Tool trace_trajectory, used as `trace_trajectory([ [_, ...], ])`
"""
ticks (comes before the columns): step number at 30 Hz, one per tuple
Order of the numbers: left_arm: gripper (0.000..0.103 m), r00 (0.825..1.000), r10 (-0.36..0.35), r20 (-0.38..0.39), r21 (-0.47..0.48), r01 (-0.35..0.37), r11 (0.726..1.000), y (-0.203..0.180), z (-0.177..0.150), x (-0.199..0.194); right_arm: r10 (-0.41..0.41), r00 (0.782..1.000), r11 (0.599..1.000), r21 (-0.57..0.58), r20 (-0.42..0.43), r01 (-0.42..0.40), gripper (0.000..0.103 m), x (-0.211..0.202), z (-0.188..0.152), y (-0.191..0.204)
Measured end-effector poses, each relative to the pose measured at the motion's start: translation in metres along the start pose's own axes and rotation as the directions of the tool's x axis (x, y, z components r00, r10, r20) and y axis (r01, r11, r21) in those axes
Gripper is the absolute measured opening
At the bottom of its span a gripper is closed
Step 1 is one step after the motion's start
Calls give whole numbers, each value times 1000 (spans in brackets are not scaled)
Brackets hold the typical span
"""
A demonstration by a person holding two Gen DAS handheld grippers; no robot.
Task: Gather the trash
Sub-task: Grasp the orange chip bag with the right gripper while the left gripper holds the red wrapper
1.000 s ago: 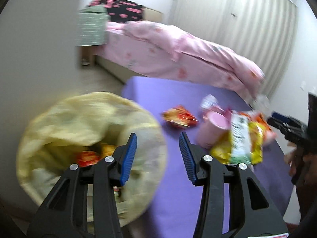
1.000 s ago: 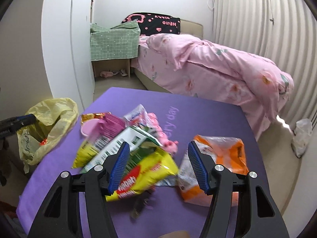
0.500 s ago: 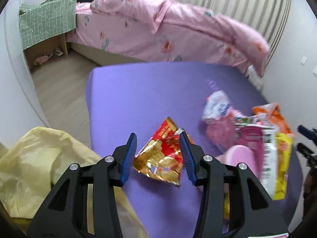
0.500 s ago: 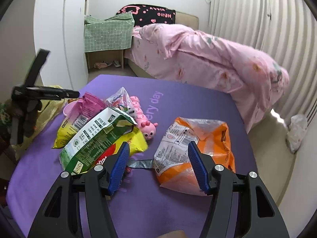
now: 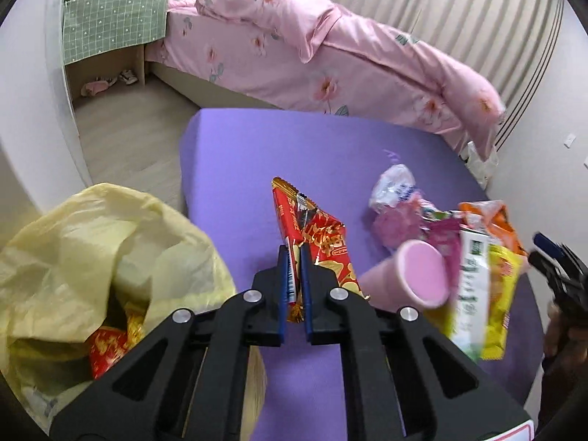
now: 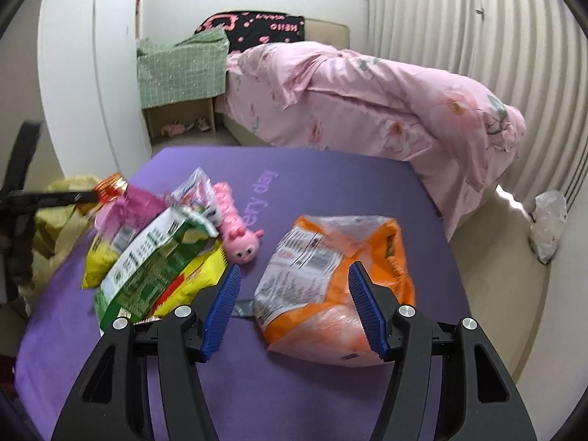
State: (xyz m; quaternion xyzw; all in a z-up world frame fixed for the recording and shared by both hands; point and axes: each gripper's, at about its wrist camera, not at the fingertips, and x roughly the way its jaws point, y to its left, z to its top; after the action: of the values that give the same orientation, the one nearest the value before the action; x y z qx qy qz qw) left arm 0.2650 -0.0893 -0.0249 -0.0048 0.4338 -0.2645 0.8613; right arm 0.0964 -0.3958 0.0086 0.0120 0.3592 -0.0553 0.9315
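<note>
The red snack wrapper (image 5: 323,242) is pinched by the just-closed left gripper (image 5: 293,253) over the purple mat (image 5: 257,154), beside the yellow trash bag (image 5: 92,242). The right gripper (image 6: 294,286) is held open around the orange chip bag (image 6: 330,275).

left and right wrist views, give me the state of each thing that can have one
left gripper: shut on the red snack wrapper, jaws just closed
right gripper: open, orange chip bag between its jaws, ungripped
yellow trash bag: open, wrappers inside
pink cup: lying on its side
green snack bag: torn open
</note>
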Motion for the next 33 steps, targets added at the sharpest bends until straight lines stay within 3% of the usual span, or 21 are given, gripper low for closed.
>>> trace_trajectory([
  [9,6,997,-74,14,-49,75,996,-2,-42,-48,-81,994,995,56,-76,85,58,40,7,-46],
  [12,6,998,-61,12,-41,62,997,-5,-57,-57,-110,991,988,99,-81,117,58,53,3,-59],
  [17,6,998,-57,-7,-50,56,997,-3,-78,-60,-45,986,983,169,-159,72,58,75,-8,-67],
  [19,6,998,-61,-17,-61,60,996,-2,-87,-60,-7,986,987,156,-167,33,49,77,-11,-60],
  [21,6,998,-63,-23,-68,61,996,-2,-93,-61,-4,984,992,126,-181,27,18,75,-11,-50],
  [24,6,998,-66,-18,-77,64,995,-2,-97,-65,22,988,995,97,-154,-7,8,64,-3,-40],
  [29,6,999,-43,31,-72,45,996,-3,-93,-82,9,1000,1000,21,-23,-9,6,16,34,-17],
  [33,6,997,-22,72,-62,27,998,-4,-89,-95,9,996,1000,-16,88,-8,6,-22,64,1],
])
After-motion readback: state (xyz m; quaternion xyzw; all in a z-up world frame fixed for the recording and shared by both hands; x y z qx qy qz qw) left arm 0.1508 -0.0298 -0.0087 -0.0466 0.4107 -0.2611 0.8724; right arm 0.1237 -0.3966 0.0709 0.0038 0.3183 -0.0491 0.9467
